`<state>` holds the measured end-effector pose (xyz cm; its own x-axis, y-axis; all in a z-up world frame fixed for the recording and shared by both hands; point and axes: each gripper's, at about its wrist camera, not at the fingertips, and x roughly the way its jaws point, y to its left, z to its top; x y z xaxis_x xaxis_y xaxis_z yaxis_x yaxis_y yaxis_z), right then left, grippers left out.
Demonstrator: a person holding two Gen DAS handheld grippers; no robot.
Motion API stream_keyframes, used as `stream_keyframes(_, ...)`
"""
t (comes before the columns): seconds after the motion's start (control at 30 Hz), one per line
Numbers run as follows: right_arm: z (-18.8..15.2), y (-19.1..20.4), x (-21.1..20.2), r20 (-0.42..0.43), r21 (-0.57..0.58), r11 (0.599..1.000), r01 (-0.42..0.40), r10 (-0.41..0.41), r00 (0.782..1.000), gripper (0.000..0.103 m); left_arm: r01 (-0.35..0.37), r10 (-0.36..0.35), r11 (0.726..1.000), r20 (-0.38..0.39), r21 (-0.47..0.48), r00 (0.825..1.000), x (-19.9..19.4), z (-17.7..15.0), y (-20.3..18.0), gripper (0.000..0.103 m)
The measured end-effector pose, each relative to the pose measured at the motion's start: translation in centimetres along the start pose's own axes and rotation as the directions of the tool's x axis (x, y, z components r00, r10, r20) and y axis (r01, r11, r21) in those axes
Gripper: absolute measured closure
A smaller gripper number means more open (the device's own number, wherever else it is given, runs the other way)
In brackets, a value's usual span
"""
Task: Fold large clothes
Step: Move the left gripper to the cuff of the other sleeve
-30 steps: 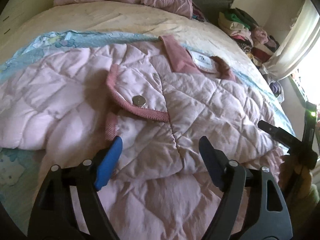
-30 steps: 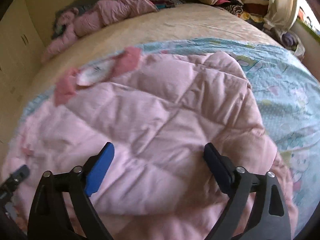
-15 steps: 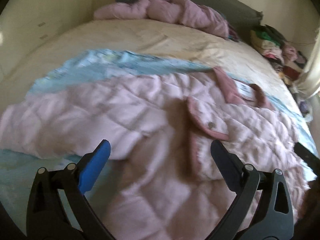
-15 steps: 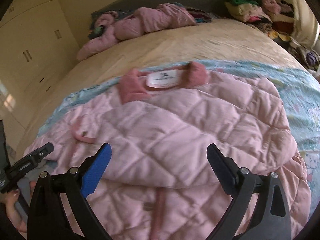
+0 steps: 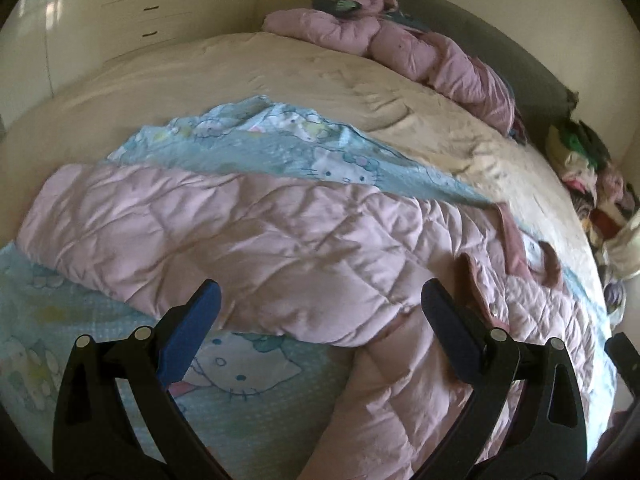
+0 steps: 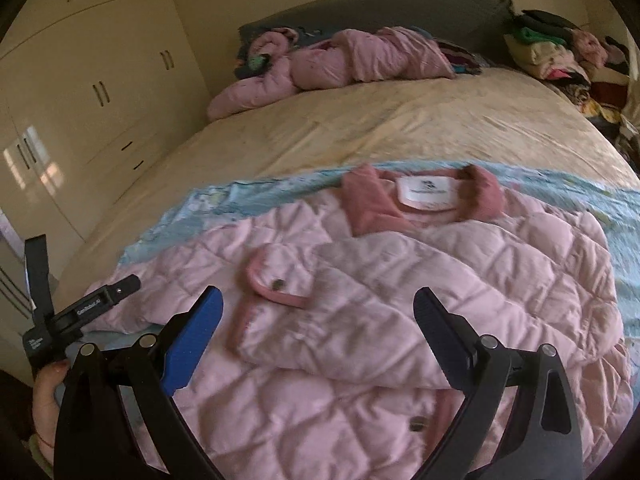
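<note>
**Pink Quilted Jacket Spread on the Bed, Both Grippers Wide and Empty**

While the left gripper [image 5: 320, 304] hung above the near edge of the bed [image 6: 400, 128], its jaws, which had just been opening, stood wide with nothing between them. Below it lay one sleeve [image 5: 200, 232] of the pink quilted jacket [image 6: 400, 304], stretched sideways over a pale blue cartoon-print sheet [image 5: 256, 396]. The right gripper [image 6: 316, 312] was likewise spread wide and held nothing; it hovered over the jacket's body. The jacket lay flat on the blue sheet with its darker pink collar [image 6: 372, 204] and white label [image 6: 428, 192] toward the headboard, and the other sleeve was folded across the chest, its snap-buttoned cuff [image 6: 276, 280] on top. A second pink garment [image 6: 332, 64] lay bunched at the bed's far end, well apart. A heap of mixed clothes [image 6: 560, 52] sat at the far right corner.
</note>
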<state>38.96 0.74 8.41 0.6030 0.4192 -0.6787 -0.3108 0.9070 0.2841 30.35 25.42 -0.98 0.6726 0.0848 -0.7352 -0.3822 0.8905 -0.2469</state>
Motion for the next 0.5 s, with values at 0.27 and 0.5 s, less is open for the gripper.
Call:
stream_keyframes(0.27, 0.3, 5.2, 1.3, -0.005, -0.074, 0.995, -0.060, 0.059, 0.998, 0.007, -0.052, 0.055, 0.994, 0.026, -0.091, 0.998, -0.8, 1.0, 4.1, 0.009)
stream_keyframes(0.5, 0.1, 9.9, 2.8, -0.027, -0.156, 0.980, -0.120, 0.118, 0.993, 0.007, -0.144, 0.155, 0.975, 0.056, -0.168, 0.986, -1.8, 1.6, 7.8, 0.009)
